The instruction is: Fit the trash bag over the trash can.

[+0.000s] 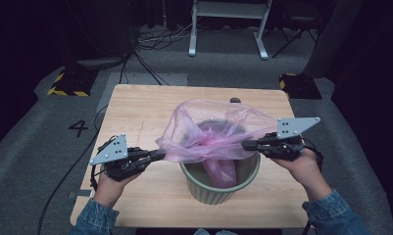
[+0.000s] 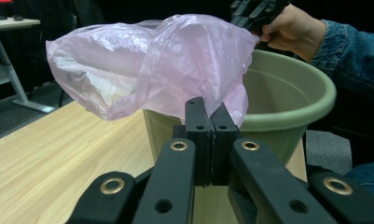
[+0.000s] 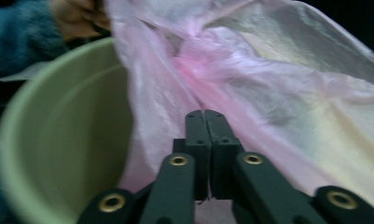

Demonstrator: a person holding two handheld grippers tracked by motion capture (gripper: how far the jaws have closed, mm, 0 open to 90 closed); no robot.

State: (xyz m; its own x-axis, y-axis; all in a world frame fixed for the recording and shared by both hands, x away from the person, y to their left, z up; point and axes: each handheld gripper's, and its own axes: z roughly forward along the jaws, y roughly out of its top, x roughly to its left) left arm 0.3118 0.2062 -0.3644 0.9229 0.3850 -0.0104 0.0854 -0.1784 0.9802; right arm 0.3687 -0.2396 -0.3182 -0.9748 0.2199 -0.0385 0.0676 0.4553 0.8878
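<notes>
Stretching between the two tongs, a thin pink plastic bag (image 1: 211, 129) hangs over a green ribbed pot (image 1: 221, 182) that stands on the wooden bench (image 1: 140, 110), toward its near edge; the bag's lower part droops down inside the pot, while its upper part billows up and back above the rim; the left tongs (image 1: 160, 155) are clamped tight on the bag's left edge, out over the bench just beside the pot, and in the left gripper view the jaws stand pressed together with the film (image 2: 175, 60) bunched just above their tips; the right tongs (image 1: 245, 145) are likewise pinched hard on the bag's right edge, just above the pot's right rim, and the right gripper view shows the jaws together with pink film (image 3: 268, 107) spreading up and to the right of them and the pot's pale inner wall (image 3: 72, 135) to the left; both tongs point inward, toward each other, roughly level; the person's denim sleeves come in at the bottom of the high view; grey carpet lies around the bench, with cables on it and a white frame beyond.
</notes>
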